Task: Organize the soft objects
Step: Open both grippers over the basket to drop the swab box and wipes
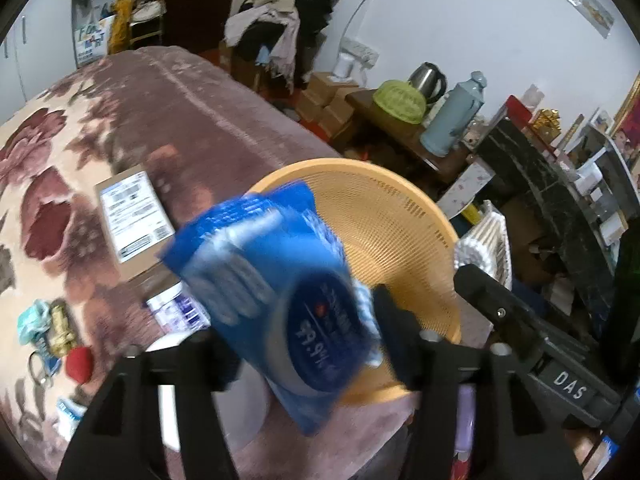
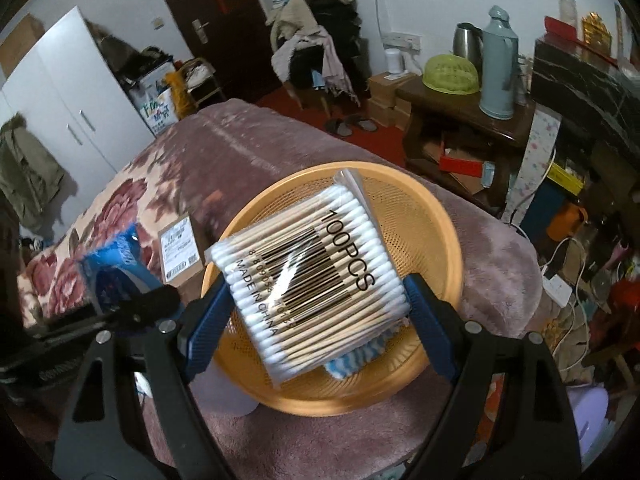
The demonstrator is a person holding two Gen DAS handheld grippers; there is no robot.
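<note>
right wrist: crinkly cotton swab pack (image 2: 312, 276) over round mesh basket (image 2: 448, 240)

My left gripper (image 1: 300, 344) has black angular arms with silver screw heads at the joints. My right gripper (image 2: 316, 308) has the same black frame, blue pads lining its fingers (image 2: 430, 320) (white "DAS" lettering on its body).

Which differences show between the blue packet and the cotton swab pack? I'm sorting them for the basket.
The blue packet is opaque blue with white print; the cotton swab pack is clear, showing wooden sticks with white tips and a barcode. The blue packet sits between the left gripper's fingers beside the orange basket's rim; the cotton swab pack hangs over its middle in the right gripper. Both are soft plastic packs.
</note>
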